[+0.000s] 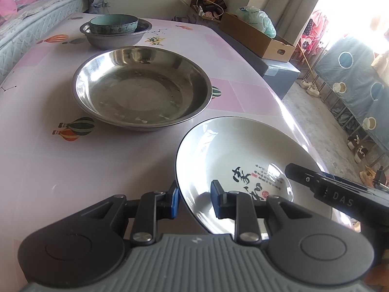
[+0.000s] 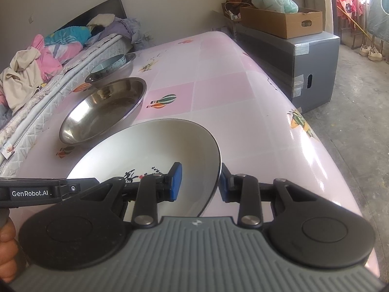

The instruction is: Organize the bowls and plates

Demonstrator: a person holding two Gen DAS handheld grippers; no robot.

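At desk's near edge, left gripper [image 1: 194, 198] and right gripper [image 2: 200, 182] each pinch opposite rims of white ceramic plate [image 1: 243, 150]; next: carry to steel basin [image 1: 142, 87] at 11 o'clock.

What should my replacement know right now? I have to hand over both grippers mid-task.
Left gripper: jaws straddle the white plate's left rim.
Right gripper: jaws straddle its right rim; whether either pair's pads press is unclear.
The plate sits near the table's front edge.
Behind it: empty large steel dish; further back, teal bowl nested in small steel bowl.
Done: bowls stacked.
Left: probably set the plate into the large dish.
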